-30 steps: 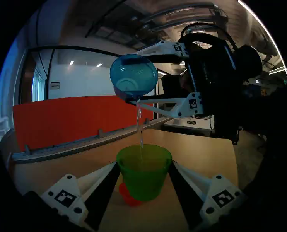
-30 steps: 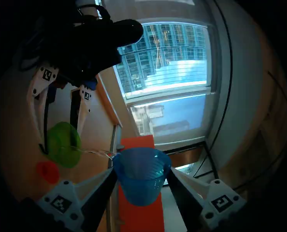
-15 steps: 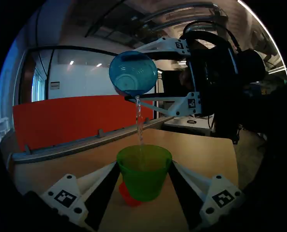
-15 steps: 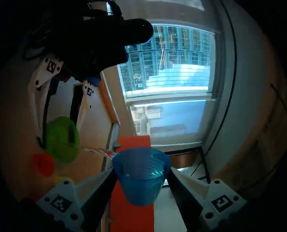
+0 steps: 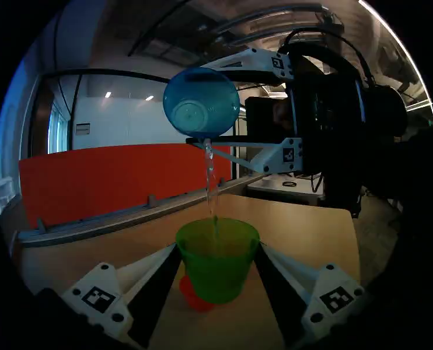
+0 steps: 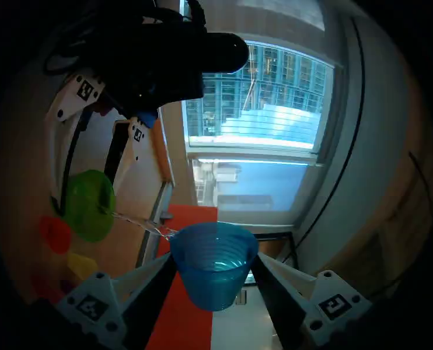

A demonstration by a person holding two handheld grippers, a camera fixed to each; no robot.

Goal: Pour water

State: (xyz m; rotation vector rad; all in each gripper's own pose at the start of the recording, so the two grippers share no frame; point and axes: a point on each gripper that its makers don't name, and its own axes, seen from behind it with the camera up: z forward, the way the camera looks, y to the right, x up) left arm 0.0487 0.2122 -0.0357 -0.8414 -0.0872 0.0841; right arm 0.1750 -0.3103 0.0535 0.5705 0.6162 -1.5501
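Observation:
In the left gripper view my left gripper (image 5: 216, 265) is shut on a green cup (image 5: 217, 259), held upright above the wooden table (image 5: 310, 233). High over it the right gripper (image 5: 231, 99) holds a blue cup (image 5: 201, 109) tipped on its side, and a thin stream of water (image 5: 209, 181) falls into the green cup. In the right gripper view my right gripper (image 6: 215, 274) is shut on the blue cup (image 6: 215, 271). Water (image 6: 138, 221) runs from its rim to the green cup (image 6: 88, 205), which sits between the left gripper's fingers (image 6: 126, 157).
A red cup (image 5: 193, 294) stands on the table just behind the green one. The right gripper view has the red cup (image 6: 55, 234) and a yellow thing (image 6: 82, 265) on the table. An orange partition (image 5: 105, 178) and a rail line the table's far edge. A large window (image 6: 257, 157) lies beyond.
The blue cup has tipped further and risen a little, and the water keeps running. The right gripper view has rolled, bringing the yellow thing into sight. The green cup has stayed put.

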